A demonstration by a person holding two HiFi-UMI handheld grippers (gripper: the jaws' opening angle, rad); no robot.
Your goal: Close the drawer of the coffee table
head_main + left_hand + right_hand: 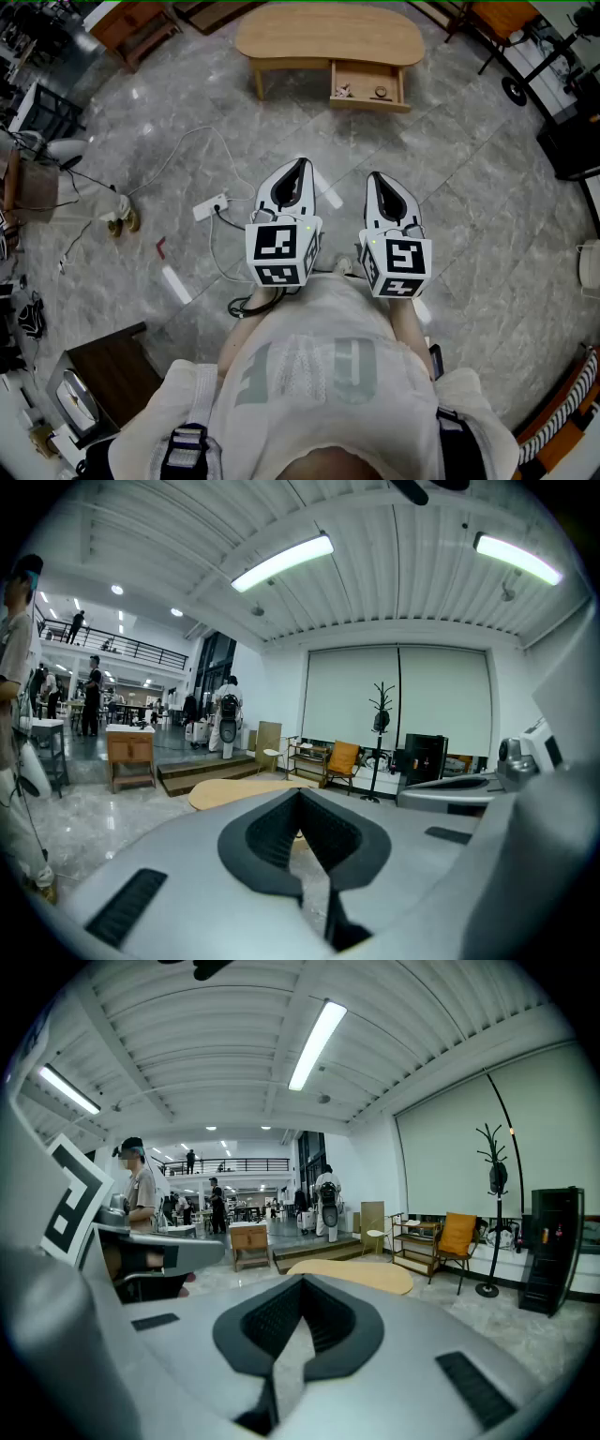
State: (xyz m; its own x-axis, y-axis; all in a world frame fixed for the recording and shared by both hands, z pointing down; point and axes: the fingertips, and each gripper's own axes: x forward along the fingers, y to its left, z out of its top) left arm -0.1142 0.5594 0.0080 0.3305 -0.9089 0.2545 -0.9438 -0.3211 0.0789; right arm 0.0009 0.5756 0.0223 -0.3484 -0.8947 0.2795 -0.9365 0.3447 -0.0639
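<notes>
Your left gripper and right gripper, both clenched empty, face the coffee table well ahead, its open drawer in line with the right.

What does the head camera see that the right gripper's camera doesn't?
Only the head view shows the open drawer with small things inside, and the white power strip on the floor. Only the right gripper view shows the ceiling lights and the far balcony with its railing. Both show the wooden coffee table and the right gripper, its jaws shut.
</notes>
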